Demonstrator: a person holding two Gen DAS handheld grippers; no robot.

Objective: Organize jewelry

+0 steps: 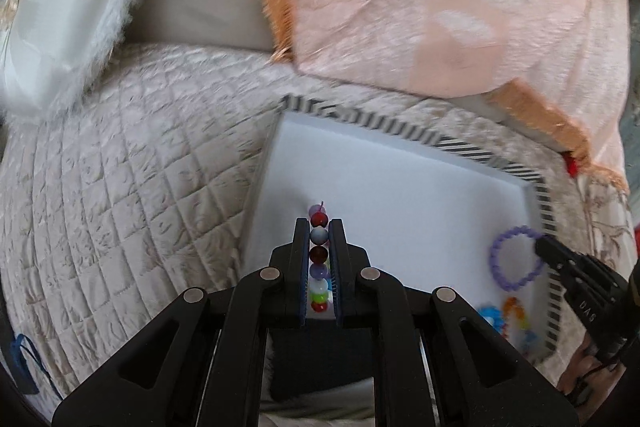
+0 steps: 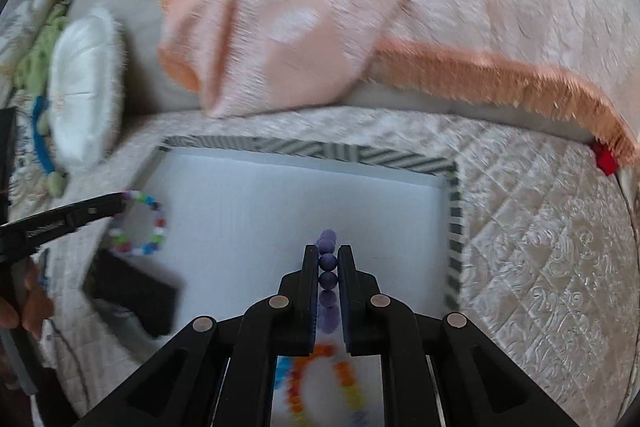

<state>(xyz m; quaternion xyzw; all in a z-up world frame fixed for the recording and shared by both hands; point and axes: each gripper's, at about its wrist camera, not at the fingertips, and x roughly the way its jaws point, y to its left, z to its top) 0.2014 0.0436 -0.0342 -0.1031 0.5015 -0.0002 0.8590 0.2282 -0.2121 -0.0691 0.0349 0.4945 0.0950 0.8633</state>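
Jewelry is gathering over a white rectangular tray with a striped rim [image 2: 404, 159], lying on a quilted beige bedspread [image 1: 120, 163]. Over it, the left gripper [image 1: 319, 227] is pinching a multicoloured glass-bead bracelet [image 1: 319, 235]; the right gripper [image 2: 328, 259] is clamping a matte purple round-bead bracelet [image 2: 328, 260]; an orange chip-bead bracelet [image 2: 320, 379] is lying inside.

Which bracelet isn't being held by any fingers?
The orange one, lying loose on the tray. The purple bracelet sits in the right gripper, the mixed-colour one in the left gripper.
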